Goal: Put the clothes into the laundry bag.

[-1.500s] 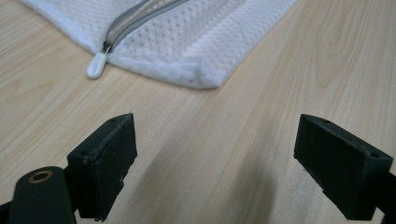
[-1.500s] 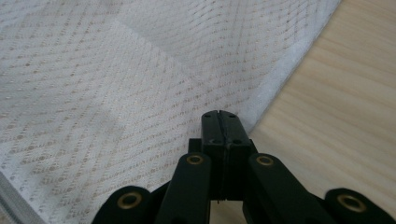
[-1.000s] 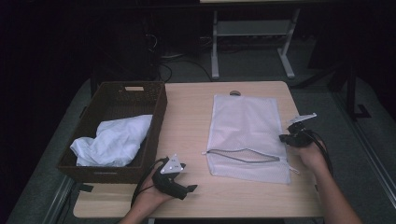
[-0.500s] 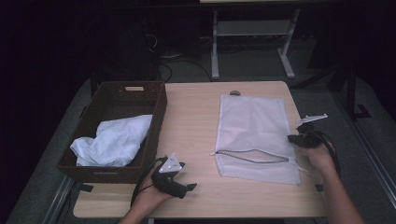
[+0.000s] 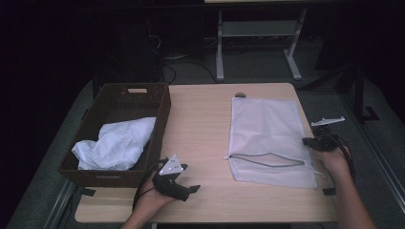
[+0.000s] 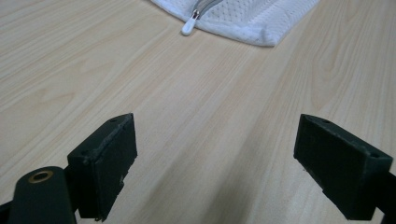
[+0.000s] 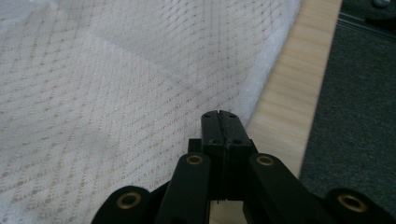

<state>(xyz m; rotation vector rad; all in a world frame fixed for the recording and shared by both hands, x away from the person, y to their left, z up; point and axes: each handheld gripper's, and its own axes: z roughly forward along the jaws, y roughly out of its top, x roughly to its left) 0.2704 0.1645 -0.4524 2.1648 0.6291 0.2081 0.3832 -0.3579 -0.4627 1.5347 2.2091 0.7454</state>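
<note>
A white mesh laundry bag (image 5: 265, 129) lies flat on the right half of the wooden table (image 5: 200, 124), its grey zipper (image 5: 267, 157) gaping slightly near the front end. My right gripper (image 5: 309, 141) is at the bag's right edge with its jaws shut on that edge. In the right gripper view the closed jaws (image 7: 222, 123) meet where the mesh (image 7: 116, 84) ends beside the table edge (image 7: 289, 107). My left gripper (image 5: 190, 189) rests near the front edge, open and holding nothing. Its wide-apart jaws (image 6: 215, 163) face the bag's corner (image 6: 252, 23) and the zipper pull (image 6: 188, 28).
A dark woven basket (image 5: 162, 112) stands at the table's left with a crumpled white cloth (image 5: 114, 145) inside. A small dark round object (image 5: 239, 94) sits at the far edge by the bag. Grey floor and metal table legs (image 5: 219, 52) lie beyond.
My right gripper has moved right toward the table's edge, and the mesh bag has slid right along with it. The left gripper has stayed where it was.
</note>
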